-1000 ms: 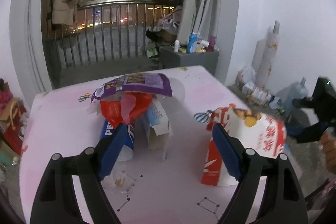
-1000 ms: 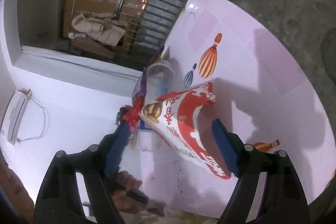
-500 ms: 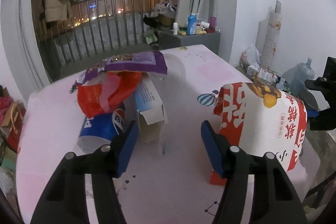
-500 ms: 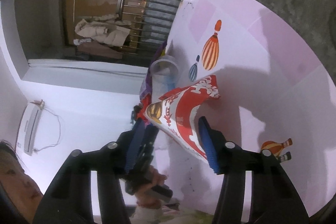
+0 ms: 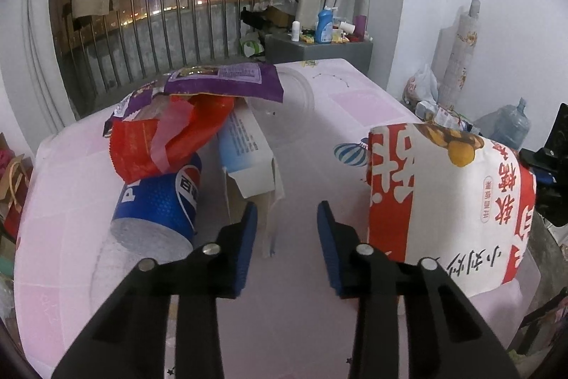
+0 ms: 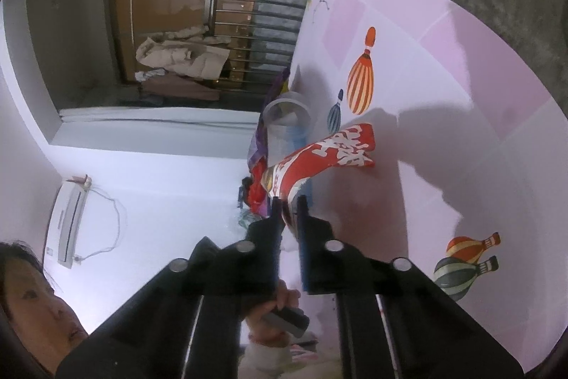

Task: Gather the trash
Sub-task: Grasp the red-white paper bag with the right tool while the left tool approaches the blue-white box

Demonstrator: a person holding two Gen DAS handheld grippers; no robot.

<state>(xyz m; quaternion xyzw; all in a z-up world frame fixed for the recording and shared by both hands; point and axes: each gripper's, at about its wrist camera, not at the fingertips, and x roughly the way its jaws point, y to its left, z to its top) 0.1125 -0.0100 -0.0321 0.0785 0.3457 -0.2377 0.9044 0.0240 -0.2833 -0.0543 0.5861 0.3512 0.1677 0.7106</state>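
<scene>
A pile of trash lies on the pink table (image 5: 284,308): a purple bag (image 5: 220,80), a red wrapper (image 5: 170,137), a blue Pepsi cup (image 5: 159,205) on its side, a white carton (image 5: 245,151) and a clear plastic cup (image 5: 284,105). My left gripper (image 5: 285,215) hovers low in front of the carton. Its jaws are closing, with the carton's open flap just inside the left finger and no pad pressing on it. A red and white snack bag (image 5: 443,201) stands lifted at the right. My right gripper (image 6: 287,201) is closing tight on that bag's (image 6: 319,158) edge.
A grey cabinet (image 5: 319,48) with bottles stands behind the table by the balcony railing (image 5: 177,23). A water jug (image 5: 507,126) and bags sit on the floor at the right. A person's hand (image 6: 273,308) shows below the right gripper.
Both pairs of jaws have narrowed. The right pair has pinched the snack bag's edge. The left gripper has dropped lower and come closer to the carton and the Pepsi cup.
</scene>
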